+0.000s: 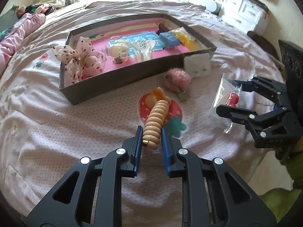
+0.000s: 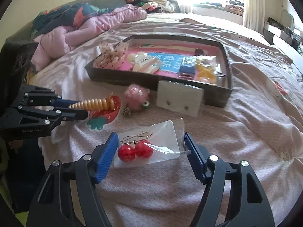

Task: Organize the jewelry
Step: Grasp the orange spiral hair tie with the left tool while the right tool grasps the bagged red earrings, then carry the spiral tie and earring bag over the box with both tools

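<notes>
Between the blue pads of the left gripper sits a peach spiral hair tie, clamped at its near end and held just above the strawberry print on the bedspread. Off to its right, the right gripper stands wide apart around a clear bag of red ball earrings lying on the cover, its fingers not closing on it. Beyond both, a pink fuzzy clip and a white earring card lie just before the dark tray holding other accessories.
</notes>
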The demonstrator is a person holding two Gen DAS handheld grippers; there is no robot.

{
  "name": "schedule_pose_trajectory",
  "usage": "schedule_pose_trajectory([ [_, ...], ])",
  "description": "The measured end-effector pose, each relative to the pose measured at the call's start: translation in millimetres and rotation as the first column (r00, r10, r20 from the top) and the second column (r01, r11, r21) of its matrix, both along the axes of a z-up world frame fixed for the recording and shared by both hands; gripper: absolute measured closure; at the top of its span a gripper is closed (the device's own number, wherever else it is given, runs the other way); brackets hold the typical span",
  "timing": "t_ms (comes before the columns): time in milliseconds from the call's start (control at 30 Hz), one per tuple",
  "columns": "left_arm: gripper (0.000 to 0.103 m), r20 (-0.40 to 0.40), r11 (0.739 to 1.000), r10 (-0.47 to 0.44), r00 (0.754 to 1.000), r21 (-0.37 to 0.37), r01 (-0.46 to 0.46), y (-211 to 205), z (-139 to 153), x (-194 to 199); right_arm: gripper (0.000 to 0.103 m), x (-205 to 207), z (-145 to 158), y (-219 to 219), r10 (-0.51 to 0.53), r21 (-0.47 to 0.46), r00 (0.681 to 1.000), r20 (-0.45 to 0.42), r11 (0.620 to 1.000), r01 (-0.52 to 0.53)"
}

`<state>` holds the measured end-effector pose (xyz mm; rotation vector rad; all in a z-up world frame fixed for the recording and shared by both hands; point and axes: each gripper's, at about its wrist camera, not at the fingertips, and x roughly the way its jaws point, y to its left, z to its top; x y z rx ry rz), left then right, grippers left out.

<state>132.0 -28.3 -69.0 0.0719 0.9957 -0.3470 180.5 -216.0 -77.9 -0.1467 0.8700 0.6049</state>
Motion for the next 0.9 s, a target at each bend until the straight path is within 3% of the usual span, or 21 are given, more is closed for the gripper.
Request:
schedule_pose_trajectory([
  [567, 0.092, 0.119, 0.998, -0.011, 0.993, -0.055, 0.018, -10.0, 53.3, -0.2, 0.037, 3.8, 36.9, -40.3, -0.109, 0.081, 0.993, 0.049, 0.991, 0.105],
  [900, 0.092, 0.199, 0.996, 0.026, 0.980, -0.087, -0.009, -3.7, 88.6, 20.0, 0.037, 14.1, 61.6, -43.8, -0.131, 0.104, 0.987, 0.096, 0.987, 0.121],
])
